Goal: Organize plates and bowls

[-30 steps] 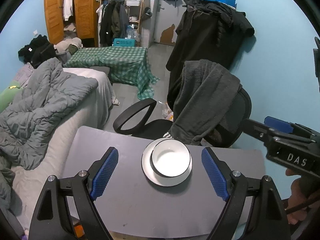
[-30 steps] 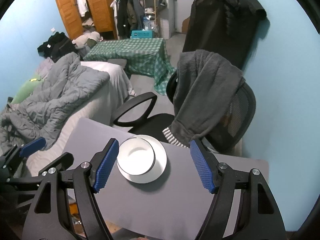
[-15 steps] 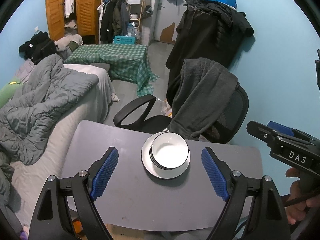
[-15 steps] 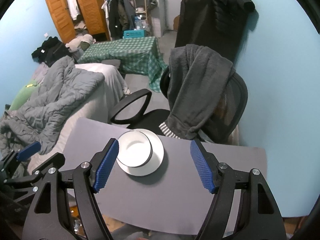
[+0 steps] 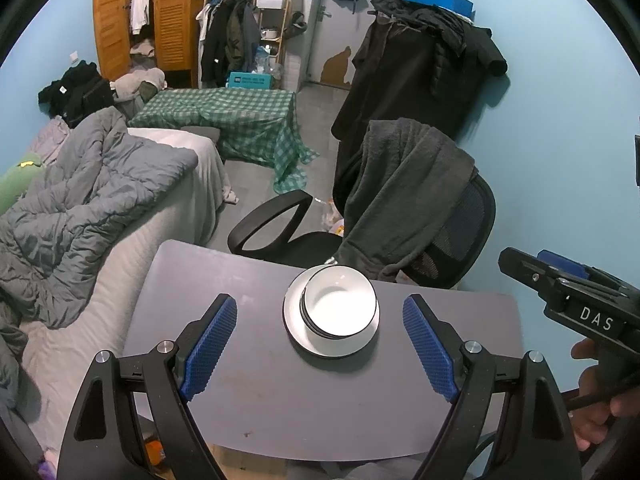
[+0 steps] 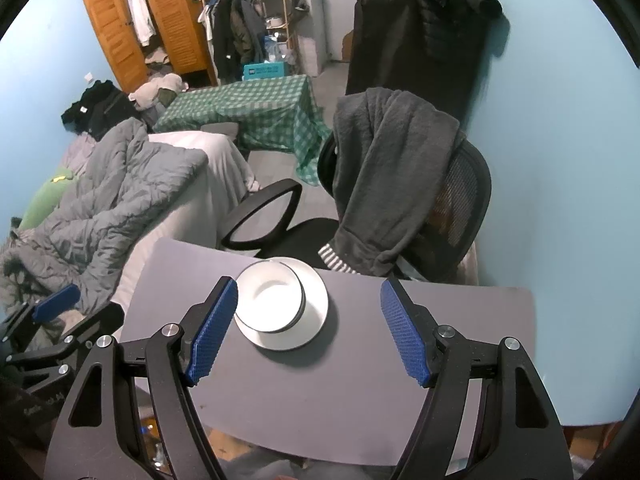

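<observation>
bowls (image 5: 339, 307), perhaps two nested, sit on a plate (image 5: 304, 340) on the table (image 5: 280, 392). left gripper (image 5: 320, 344) and right gripper (image 6: 308, 330) hover above, jaws wide apart, empty.

At the centre of the frame we see white bowls (image 6: 272, 298) nested on a white plate (image 6: 314, 312), which rests on the grey surface (image 6: 320, 392). Our right claw (image 6: 308, 330) fills the lower frame, its blue pads wide apart, gripping nothing. Lower left, the left claw (image 6: 60, 320) shows beside the surface.
</observation>
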Demonstrator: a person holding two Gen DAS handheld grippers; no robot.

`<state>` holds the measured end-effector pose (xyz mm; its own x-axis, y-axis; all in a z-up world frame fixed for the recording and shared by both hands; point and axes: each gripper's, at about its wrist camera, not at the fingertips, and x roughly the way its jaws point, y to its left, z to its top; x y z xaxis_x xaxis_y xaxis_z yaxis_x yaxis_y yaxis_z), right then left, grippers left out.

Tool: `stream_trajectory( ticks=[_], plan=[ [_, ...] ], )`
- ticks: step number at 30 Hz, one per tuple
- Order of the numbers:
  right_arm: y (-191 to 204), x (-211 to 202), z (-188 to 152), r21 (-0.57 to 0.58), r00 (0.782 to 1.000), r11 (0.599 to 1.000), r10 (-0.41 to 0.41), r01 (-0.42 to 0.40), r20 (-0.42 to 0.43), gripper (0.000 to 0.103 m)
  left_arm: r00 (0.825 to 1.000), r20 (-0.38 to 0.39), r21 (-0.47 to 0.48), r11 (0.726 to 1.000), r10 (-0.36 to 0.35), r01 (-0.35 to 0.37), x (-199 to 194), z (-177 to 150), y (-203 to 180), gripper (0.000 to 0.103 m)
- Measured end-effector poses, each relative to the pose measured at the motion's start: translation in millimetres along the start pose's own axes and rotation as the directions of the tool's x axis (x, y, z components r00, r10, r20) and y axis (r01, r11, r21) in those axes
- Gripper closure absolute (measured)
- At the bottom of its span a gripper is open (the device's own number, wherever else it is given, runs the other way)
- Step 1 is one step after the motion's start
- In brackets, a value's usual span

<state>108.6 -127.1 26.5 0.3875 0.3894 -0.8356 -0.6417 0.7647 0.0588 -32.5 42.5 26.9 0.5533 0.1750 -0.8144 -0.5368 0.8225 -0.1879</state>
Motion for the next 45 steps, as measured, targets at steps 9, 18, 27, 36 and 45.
stream_trajectory(
  ticks=[9, 18, 27, 36, 45],
  plan=[
    [1, -2, 1, 0.004, 1.0, 1.0, 0.002, -0.002, -0.006, 0.03, 1.0, -0.007, -0.005, 1.0, 0.002, -0.002, 2, 2, 0, 0.017],
    [3, -1, 1, -0.003, 1.0, 1.0, 0.003, -0.003, -0.008, 0.03, 1.0, -0.004, -0.01, 1.0, 0.017, -0.017, 6, 4, 0, 0.017],
    [9, 2, 2, -0.011, 1.0, 1.0, 0.006, -0.006, -0.014, 0.03, 0.999, -0.018, -0.028, 0.999, 0.026, -0.027, 10, 7, 3, 0.017],
    [13, 6, 5, -0.031, 1.0, 0.999, 0.013, -0.014, -0.025, 0.03, 0.998, -0.007, -0.032, 0.998, 0.059, -0.06, 8, 8, 4, 0.017],
    [16, 11, 5, -0.043, 0.999, 0.999, 0.018, -0.02, -0.038, 0.03, 0.997, -0.004, -0.028, 0.997, 0.072, -0.072, 6, 8, 3, 0.016]
  ],
)
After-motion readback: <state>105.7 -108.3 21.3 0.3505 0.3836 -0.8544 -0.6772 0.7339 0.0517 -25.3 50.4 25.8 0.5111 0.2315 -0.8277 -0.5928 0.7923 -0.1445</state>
